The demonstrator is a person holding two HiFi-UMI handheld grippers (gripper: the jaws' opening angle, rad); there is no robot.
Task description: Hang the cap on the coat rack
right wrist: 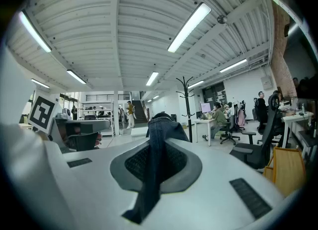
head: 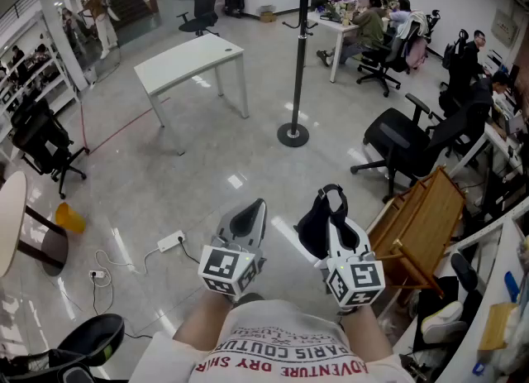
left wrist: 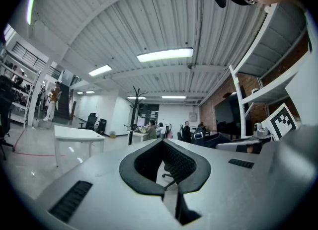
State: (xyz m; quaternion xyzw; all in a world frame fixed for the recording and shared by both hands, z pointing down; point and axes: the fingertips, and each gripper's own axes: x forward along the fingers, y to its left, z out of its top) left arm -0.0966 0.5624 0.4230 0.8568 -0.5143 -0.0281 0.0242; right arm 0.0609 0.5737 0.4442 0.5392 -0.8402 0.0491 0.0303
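The black coat rack [head: 302,42] stands on its round base across the floor ahead of me; it also shows far off in the right gripper view [right wrist: 185,100] and the left gripper view [left wrist: 134,109]. My right gripper [head: 332,193] is shut on a dark denim cap [head: 316,226], which hangs at its left side. In the right gripper view the cap [right wrist: 161,124] bulges past the tips and its fabric runs back between the jaws of that gripper [right wrist: 158,143]. My left gripper [head: 258,204] is held level beside it, shut with nothing in it [left wrist: 162,142].
A white table [head: 190,63] stands left of the rack. Black office chairs [head: 405,137] and a wooden frame [head: 421,216] crowd the right side. A power strip with cable [head: 171,242] lies on the floor at the left. People sit at desks [head: 364,21] behind the rack.
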